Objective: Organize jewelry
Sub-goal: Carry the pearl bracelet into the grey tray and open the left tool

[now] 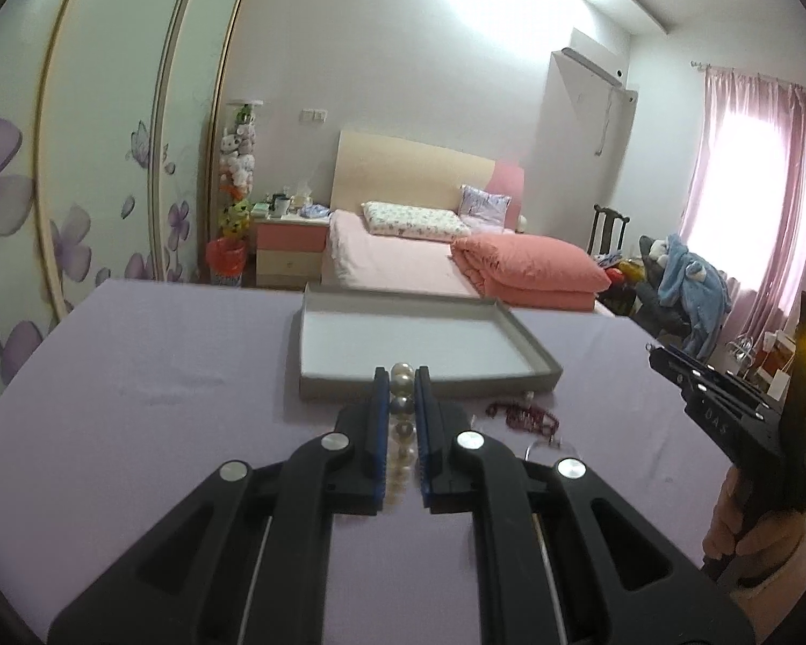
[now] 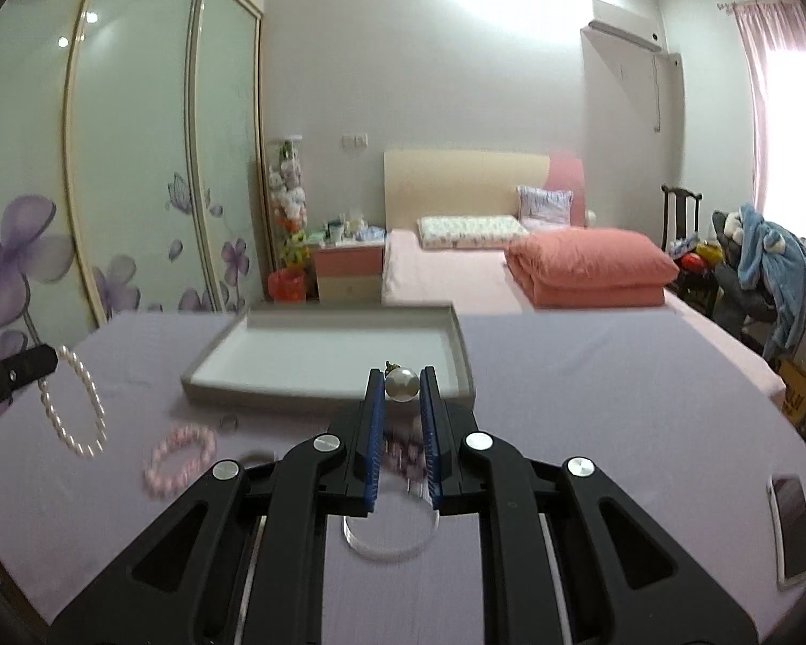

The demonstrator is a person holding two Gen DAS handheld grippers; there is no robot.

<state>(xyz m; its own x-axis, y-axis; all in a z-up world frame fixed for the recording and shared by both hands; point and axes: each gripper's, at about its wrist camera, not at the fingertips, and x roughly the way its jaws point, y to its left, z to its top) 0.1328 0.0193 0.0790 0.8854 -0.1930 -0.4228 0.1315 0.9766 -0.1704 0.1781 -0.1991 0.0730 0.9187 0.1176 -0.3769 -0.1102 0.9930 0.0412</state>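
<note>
A: What do the left tongs (image 1: 402,376) hold?
B: They pinch a pearl bracelet (image 1: 401,430); its loop hangs free above the lilac desk (image 1: 161,403), left of the grey tray (image 2: 328,355).
A: And the right tongs (image 2: 401,379)?
B: They pinch a single pearl earring (image 2: 401,384) at the tray's near rim.
A: What lies in the tray?
B: Only its white lining shows.
A: What remains on the desk?
B: A pink bead bracelet (image 2: 180,462), a dark red bead strand (image 1: 526,416), a small ring (image 2: 230,421), a clear bangle (image 2: 389,535), and a phone (image 2: 792,529) at the right edge.
</note>
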